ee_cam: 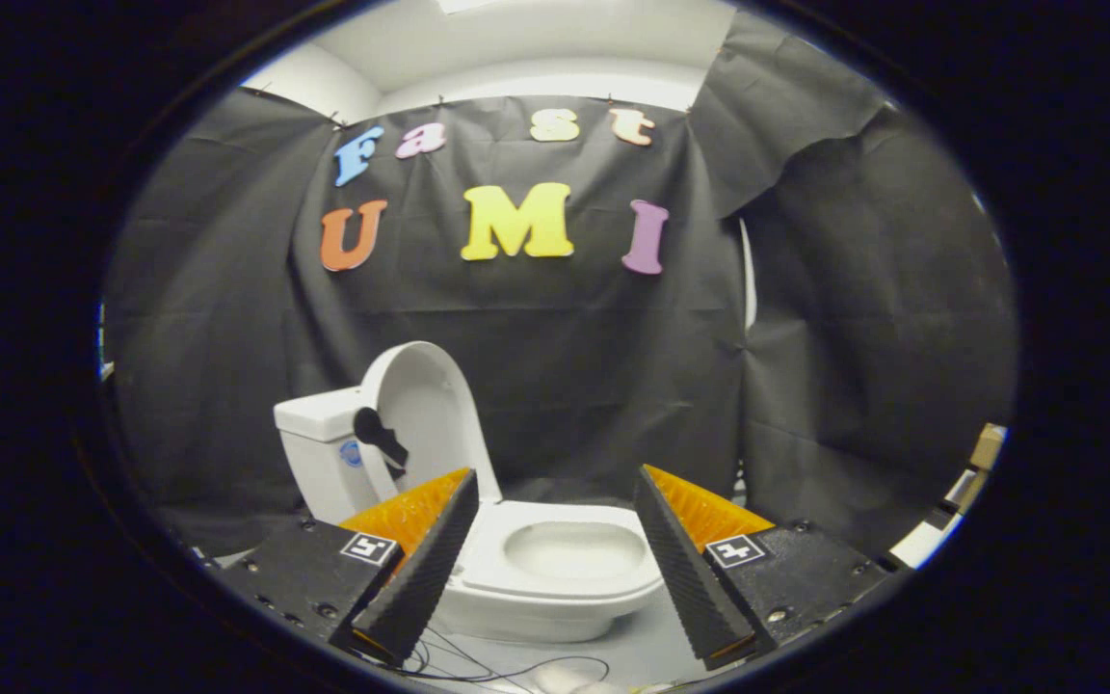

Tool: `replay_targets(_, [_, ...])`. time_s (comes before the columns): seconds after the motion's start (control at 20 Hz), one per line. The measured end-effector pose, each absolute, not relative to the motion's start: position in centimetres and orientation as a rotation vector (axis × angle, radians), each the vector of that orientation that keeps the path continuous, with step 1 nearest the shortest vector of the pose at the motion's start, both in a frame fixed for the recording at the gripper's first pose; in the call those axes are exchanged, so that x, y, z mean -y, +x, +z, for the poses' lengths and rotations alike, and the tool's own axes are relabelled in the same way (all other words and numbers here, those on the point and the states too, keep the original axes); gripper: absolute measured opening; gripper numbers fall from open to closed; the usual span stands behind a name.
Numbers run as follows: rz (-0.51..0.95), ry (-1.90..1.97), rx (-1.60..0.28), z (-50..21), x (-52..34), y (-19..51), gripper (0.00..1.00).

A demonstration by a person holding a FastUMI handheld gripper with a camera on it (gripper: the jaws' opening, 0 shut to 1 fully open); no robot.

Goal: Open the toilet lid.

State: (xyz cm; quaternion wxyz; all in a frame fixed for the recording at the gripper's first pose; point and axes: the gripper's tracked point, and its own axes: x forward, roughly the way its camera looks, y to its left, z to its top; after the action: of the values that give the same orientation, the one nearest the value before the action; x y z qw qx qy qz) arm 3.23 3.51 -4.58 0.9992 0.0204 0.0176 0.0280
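**Lid raised, fingers spread wide over the bowl**

While the gripper (555, 559) hangs with its two fingers (420, 569) set far apart and nothing held between them, the white toilet (555, 588) sits just ahead, its seat and bowl showing in the gap between the fingertips. Neither finger touches the toilet as far as can be told; the left finger overlaps the seat's left edge in the view, and the right finger overlaps the seat's right edge.

Standing upright, the toilet lid (425, 410) leans back against the tank (319, 448), its inner face turned toward the bowl. It rises beyond the left finger, above the rear of the seat. A dark fitting (379, 436) sticks out at the lid's left edge, next to the tank; what it is cannot be told.

The seat (565, 569) lies flat on the bowl, and the opening of the bowl looks pale and bare. Thin dark cables (497, 665) trail on the light floor (632, 655) in front of the toilet's base, between the fingers. Black cloth (854, 337) forms the booth wall behind the toilet, and some pale boxes (974, 463) show past the cloth beyond the right finger.
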Motion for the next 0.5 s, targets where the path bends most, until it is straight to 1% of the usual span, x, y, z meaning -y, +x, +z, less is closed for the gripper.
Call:
replay_targets(0.1, [0.001, 0.080, -0.052, -5.9, -0.6, 2.3, 1.00])
replay_targets(0.3, [-0.042, 0.121, -0.067, -7.9, 2.2, 1.7, 1.00])
replay_targets(0.5, [-0.048, 0.068, -0.055, -8.3, 2.3, 1.8, 0.99])
